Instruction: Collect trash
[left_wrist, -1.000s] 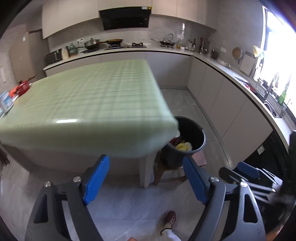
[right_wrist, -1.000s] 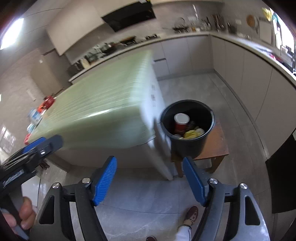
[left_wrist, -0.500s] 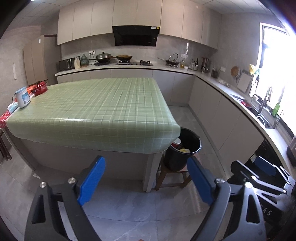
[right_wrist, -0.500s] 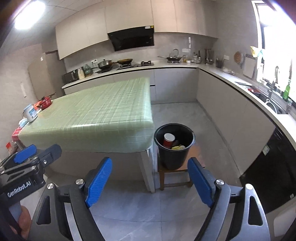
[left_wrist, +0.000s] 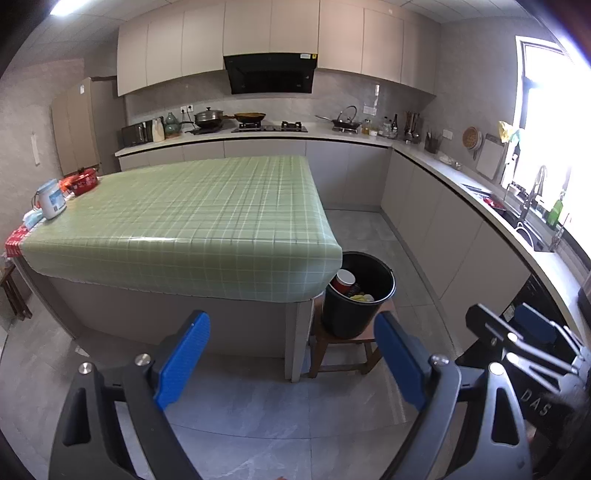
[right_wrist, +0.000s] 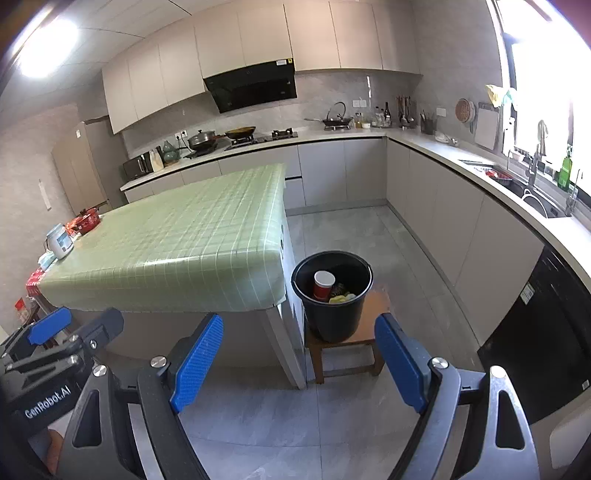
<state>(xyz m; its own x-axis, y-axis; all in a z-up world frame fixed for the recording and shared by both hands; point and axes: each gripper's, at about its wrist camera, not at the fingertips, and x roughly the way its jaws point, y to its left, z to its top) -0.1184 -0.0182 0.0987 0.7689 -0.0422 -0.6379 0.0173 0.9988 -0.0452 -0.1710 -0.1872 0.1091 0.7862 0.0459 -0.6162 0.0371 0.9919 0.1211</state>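
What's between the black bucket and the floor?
A small wooden stool: the black bucket stands on it beside the green-clothed table, clearest in the right wrist view.

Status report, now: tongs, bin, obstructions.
Left tongs open, empty. Right tongs open, empty. Black bin on stool beside table, cup inside. Floor between unobstructed.

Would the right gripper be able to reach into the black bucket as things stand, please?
Probably yes: the right gripper is open and empty, the black bucket on its stool beside the table has no lid, with clear floor between.
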